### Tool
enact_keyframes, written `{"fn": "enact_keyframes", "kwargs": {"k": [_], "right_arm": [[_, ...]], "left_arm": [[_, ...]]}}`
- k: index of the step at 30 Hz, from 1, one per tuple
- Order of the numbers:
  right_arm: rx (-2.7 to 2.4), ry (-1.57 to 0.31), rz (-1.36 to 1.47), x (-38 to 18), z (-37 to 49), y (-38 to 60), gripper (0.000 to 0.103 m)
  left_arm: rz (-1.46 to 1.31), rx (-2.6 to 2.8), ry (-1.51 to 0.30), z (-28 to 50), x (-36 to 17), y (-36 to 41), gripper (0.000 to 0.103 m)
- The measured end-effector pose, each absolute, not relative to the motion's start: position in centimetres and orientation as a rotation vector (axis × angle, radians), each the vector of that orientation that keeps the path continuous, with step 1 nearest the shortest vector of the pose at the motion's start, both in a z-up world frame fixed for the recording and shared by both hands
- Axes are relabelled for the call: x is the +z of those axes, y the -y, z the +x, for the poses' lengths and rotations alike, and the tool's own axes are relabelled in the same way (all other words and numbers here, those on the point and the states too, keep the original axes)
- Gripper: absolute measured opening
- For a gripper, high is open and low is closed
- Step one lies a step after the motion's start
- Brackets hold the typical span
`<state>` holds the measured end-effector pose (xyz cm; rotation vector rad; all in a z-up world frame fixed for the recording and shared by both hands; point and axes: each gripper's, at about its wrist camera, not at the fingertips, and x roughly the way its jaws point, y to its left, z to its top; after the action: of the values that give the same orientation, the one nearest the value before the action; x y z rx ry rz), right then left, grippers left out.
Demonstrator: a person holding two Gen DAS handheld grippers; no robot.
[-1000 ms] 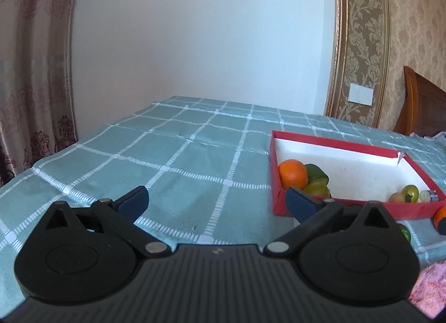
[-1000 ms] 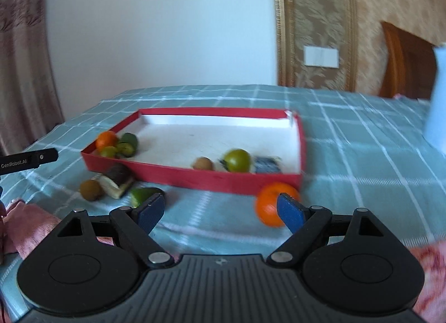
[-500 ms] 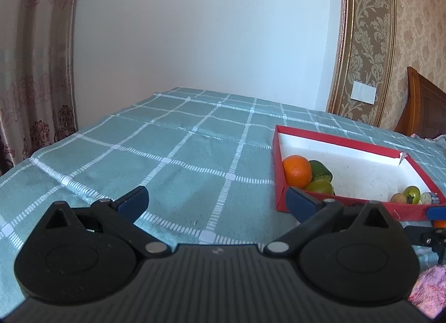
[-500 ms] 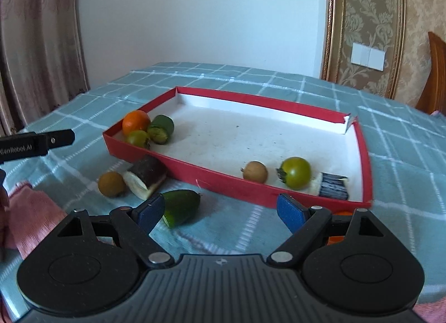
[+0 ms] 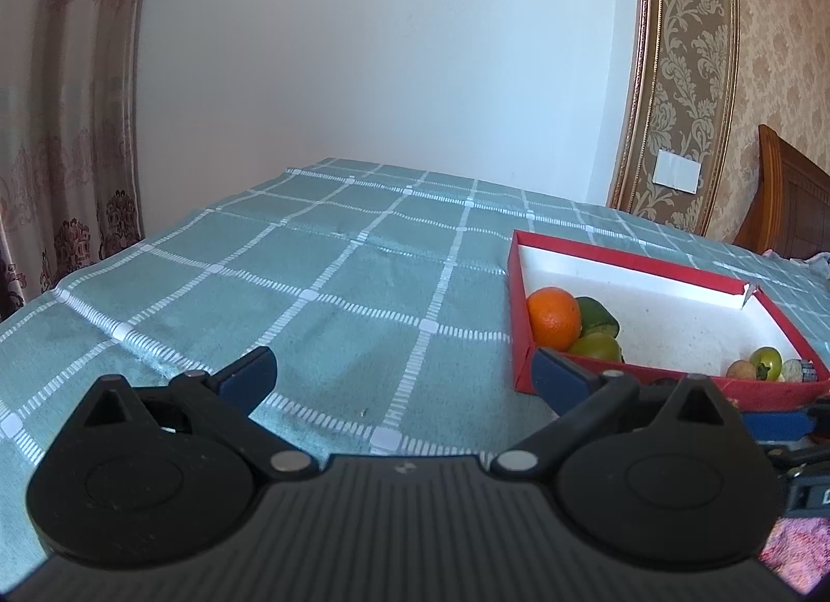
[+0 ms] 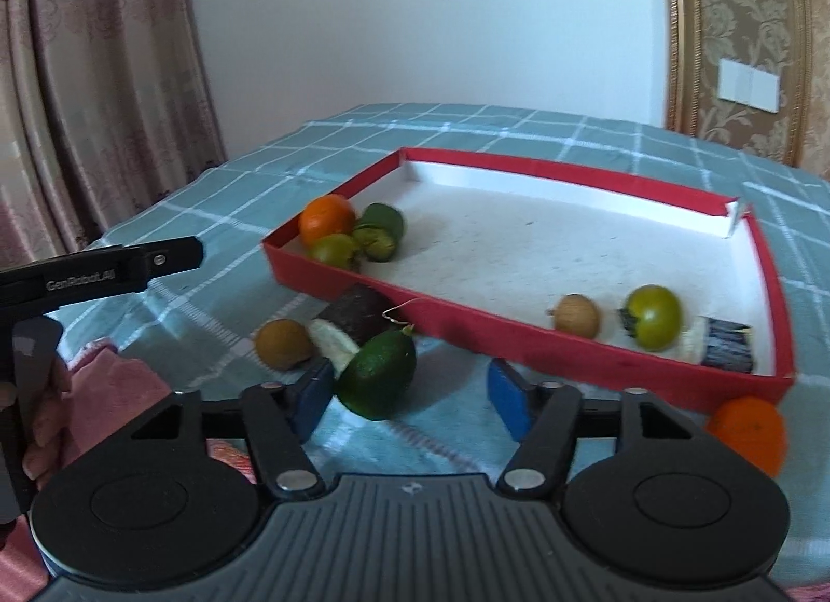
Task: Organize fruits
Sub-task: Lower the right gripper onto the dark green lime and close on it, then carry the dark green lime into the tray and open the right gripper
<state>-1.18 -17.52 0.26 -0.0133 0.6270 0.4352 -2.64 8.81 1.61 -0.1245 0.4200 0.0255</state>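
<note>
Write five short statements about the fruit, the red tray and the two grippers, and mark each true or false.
1. An orange lies inside the red tray. True.
2. The green avocado lies in the tray. False: it lies on the tablecloth, outside the tray's near wall.
3. The left gripper holds a fruit. False: its jaws stand open over bare cloth.
4. The right gripper has the avocado between its jaws, which have just been closing without yet clamping it. True.
5. The tray is blue. False: it is red outside, white inside.

Matt woven tablecloth [image 5: 332,290]; red cardboard tray [image 6: 519,337] with a rough white inside.
</note>
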Motion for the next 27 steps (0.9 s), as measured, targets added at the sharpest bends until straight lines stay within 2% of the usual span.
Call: {"fn": "enact_keyframes", "kwargs": {"k": [6, 8, 11, 27], "right_arm": [[0.454, -0.638, 0.005, -0.3, -0.8, 17.0, 0.048], [0.474, -0.637, 0.011, -0.4, -0.9, 16.9, 0.036], [0.481, -0.633, -0.005, -0.4, -1.2, 16.4, 0.029], [0.273, -0.534, 0.045, 0.5, -5.8, 23.1, 0.029]], "left_arm": [[-0.130, 0.028, -0.421, -2.6, 1.5, -8.9, 0.103], [-0.132, 0.030, -0.423, -2.6, 1.5, -9.0, 0.103], [-0.135, 0.033, -0.423, -2.5, 1.5, -9.0, 0.103], [-0.111, 0.068, -0.442, -2.3, 1.5, -8.6, 0.103]]}}
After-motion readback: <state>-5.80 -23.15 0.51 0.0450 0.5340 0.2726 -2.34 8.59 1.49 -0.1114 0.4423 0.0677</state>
